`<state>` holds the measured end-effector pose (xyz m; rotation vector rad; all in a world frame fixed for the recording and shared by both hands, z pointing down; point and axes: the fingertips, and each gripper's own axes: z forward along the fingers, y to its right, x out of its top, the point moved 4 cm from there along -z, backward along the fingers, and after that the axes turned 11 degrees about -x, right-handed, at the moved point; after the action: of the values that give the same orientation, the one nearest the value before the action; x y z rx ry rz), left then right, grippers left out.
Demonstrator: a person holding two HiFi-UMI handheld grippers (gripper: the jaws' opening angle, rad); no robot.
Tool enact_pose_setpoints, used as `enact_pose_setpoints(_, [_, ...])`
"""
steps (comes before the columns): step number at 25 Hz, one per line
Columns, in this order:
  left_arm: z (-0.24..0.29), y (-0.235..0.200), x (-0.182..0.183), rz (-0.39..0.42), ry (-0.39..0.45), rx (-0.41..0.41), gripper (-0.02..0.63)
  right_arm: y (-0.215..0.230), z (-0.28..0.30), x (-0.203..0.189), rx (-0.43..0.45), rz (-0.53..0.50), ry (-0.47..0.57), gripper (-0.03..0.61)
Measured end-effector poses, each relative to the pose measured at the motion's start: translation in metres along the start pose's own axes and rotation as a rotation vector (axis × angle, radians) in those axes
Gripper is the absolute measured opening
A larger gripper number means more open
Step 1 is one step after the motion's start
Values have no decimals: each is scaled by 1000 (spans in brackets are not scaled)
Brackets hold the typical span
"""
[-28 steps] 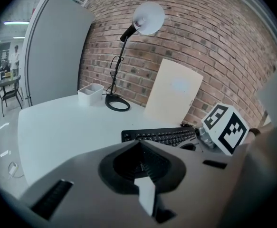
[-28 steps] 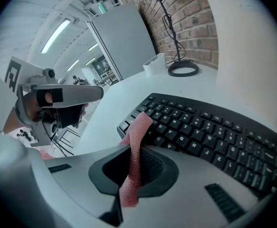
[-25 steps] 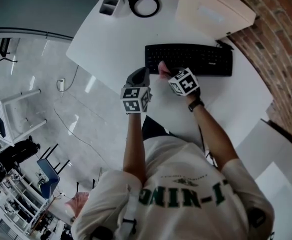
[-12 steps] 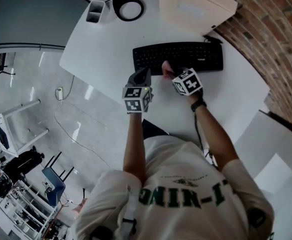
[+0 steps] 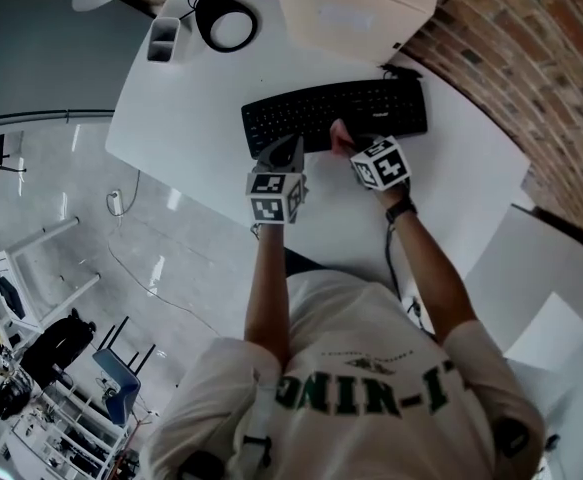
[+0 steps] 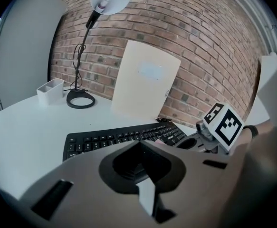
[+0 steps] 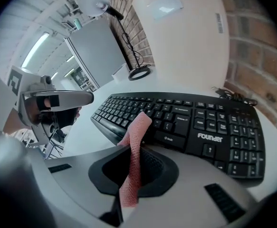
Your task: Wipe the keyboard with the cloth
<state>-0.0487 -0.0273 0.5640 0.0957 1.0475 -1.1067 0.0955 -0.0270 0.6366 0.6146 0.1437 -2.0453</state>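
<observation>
Pink cloth (image 7: 138, 127), pinched in my right gripper's (image 7: 128, 179) fingers, has slid rightward along the keyboard (image 7: 200, 127); wiping is under way. Left gripper (image 6: 145, 194) fingers closed, empty.

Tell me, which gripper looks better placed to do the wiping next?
Right, probably. The right gripper is shut on the pink cloth, whose free end lies against the keyboard's near edge. The left gripper is shut with nothing between its jaws, so it has nothing to wipe with.
</observation>
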Motion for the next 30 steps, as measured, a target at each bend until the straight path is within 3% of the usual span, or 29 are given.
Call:
enact_pose_setpoints(11, [40, 37, 3, 36, -35, -69, -6, 61, -22, -33, -65, 90, 5, 17])
enact_pose_setpoints(30, [68, 70, 6, 77, -65, -128, -6, 184, -68, -81, -329, 254, -25, 15])
